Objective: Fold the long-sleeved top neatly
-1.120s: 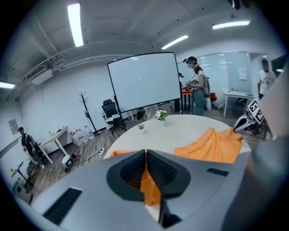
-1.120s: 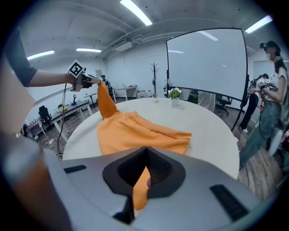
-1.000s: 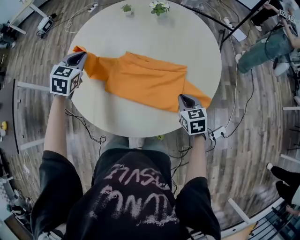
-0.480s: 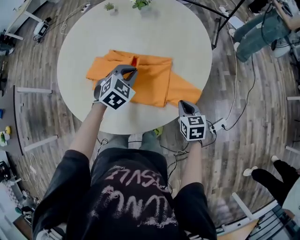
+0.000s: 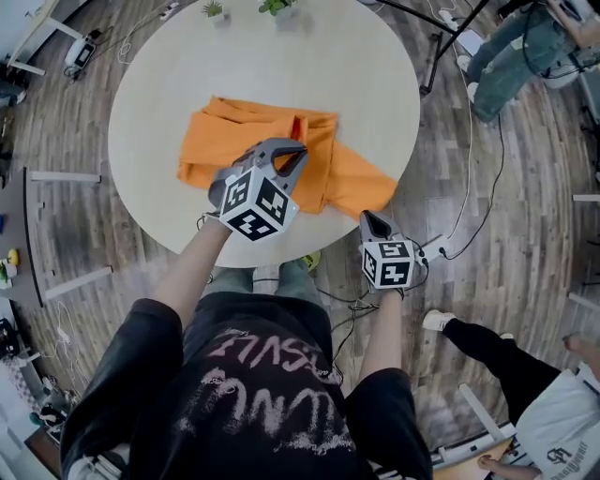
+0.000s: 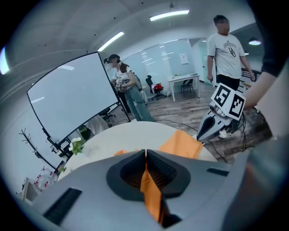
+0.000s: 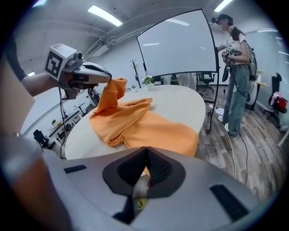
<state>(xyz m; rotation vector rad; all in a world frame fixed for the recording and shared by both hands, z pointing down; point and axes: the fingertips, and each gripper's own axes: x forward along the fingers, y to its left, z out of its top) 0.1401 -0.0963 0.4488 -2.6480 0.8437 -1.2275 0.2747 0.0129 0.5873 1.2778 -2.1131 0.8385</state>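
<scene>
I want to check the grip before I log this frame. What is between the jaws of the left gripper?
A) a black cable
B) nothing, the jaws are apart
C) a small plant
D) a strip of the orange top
D: in the left gripper view, the left gripper has its jaws closed on a strip of the orange top, which hangs down between them.

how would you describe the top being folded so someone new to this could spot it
A round pale table stands on a wood floor, and the orange top lies bunched toward its near edge. It is the only cloth there. The two small potted plants at the far edge are green, and the left gripper pinches a fold of it.
</scene>
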